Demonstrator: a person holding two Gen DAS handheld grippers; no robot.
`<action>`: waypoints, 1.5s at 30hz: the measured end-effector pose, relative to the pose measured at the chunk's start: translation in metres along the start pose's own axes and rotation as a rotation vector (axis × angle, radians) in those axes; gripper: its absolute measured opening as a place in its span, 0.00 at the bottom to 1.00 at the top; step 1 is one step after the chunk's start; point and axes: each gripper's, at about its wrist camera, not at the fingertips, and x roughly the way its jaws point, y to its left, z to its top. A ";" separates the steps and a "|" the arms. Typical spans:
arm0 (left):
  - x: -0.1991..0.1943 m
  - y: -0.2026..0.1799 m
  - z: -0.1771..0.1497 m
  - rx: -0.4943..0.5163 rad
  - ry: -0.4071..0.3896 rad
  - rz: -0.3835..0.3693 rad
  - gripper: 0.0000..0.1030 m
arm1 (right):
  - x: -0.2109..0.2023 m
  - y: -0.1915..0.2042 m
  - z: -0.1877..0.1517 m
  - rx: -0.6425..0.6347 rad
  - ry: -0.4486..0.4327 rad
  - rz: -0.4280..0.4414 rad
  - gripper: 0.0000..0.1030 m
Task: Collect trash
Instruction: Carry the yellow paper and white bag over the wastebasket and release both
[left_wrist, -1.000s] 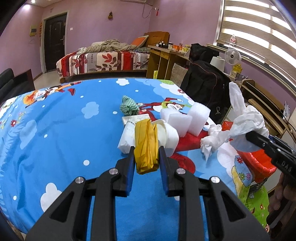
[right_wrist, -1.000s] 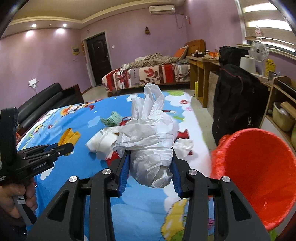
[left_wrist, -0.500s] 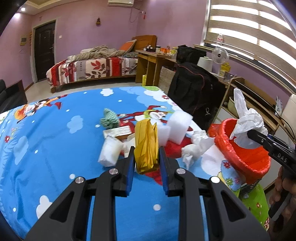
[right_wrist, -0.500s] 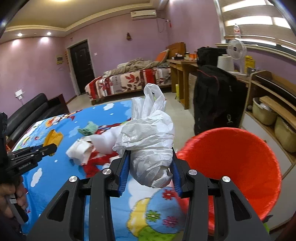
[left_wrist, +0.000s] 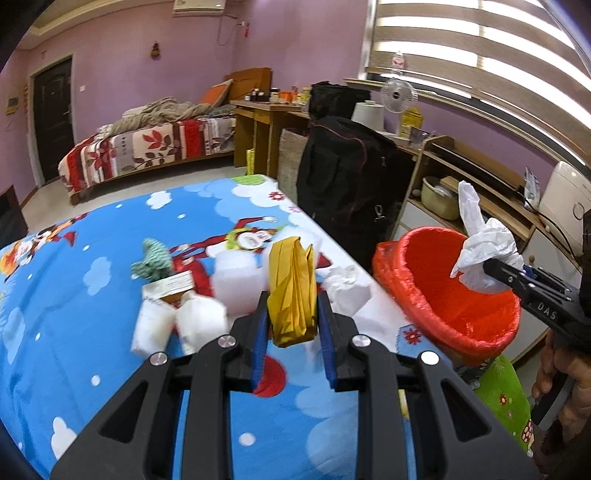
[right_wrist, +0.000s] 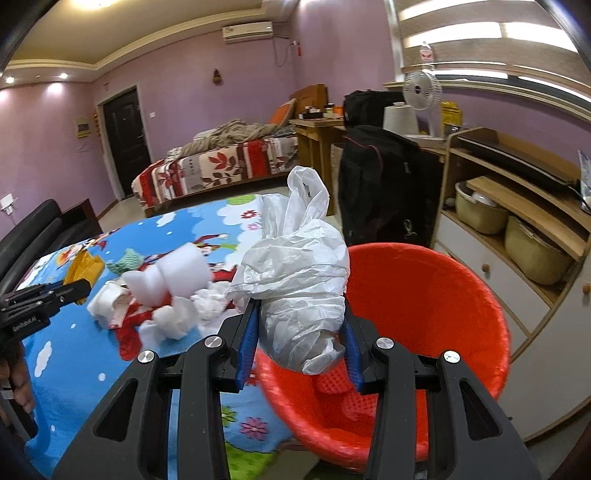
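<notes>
My left gripper (left_wrist: 291, 325) is shut on a folded yellow wrapper (left_wrist: 291, 291) and holds it above the blue cartoon tablecloth (left_wrist: 74, 332). My right gripper (right_wrist: 301, 332) is shut on a crumpled white plastic bag (right_wrist: 299, 273) and holds it over the near rim of the red bin (right_wrist: 424, 306). In the left wrist view the bag (left_wrist: 484, 251) hangs over the bin (left_wrist: 443, 291) at the table's right edge. White foam blocks (left_wrist: 236, 280), crumpled tissue (left_wrist: 343, 280), a green knitted scrap (left_wrist: 151, 262) and a small carton (left_wrist: 170, 288) lie on the table.
A black backpack (left_wrist: 343, 184) stands behind the bin. A wooden shelf unit with pots (right_wrist: 517, 221) stands right of the bin. A bed (left_wrist: 147, 147) and desk (left_wrist: 266, 125) are at the back. A black sofa (right_wrist: 37, 236) is left of the table.
Both grippers have moved right toward the bin. The white bag went from above the table to over the bin's opening. The yellow wrapper stays gripped.
</notes>
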 end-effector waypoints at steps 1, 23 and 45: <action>0.002 -0.005 0.002 0.009 -0.001 -0.009 0.24 | 0.000 -0.005 -0.001 0.005 0.002 -0.010 0.39; 0.053 -0.120 0.030 0.181 0.048 -0.223 0.24 | -0.004 -0.077 -0.011 0.090 0.012 -0.144 0.40; 0.083 -0.158 0.034 0.222 0.092 -0.359 0.49 | -0.012 -0.107 -0.010 0.154 -0.018 -0.194 0.60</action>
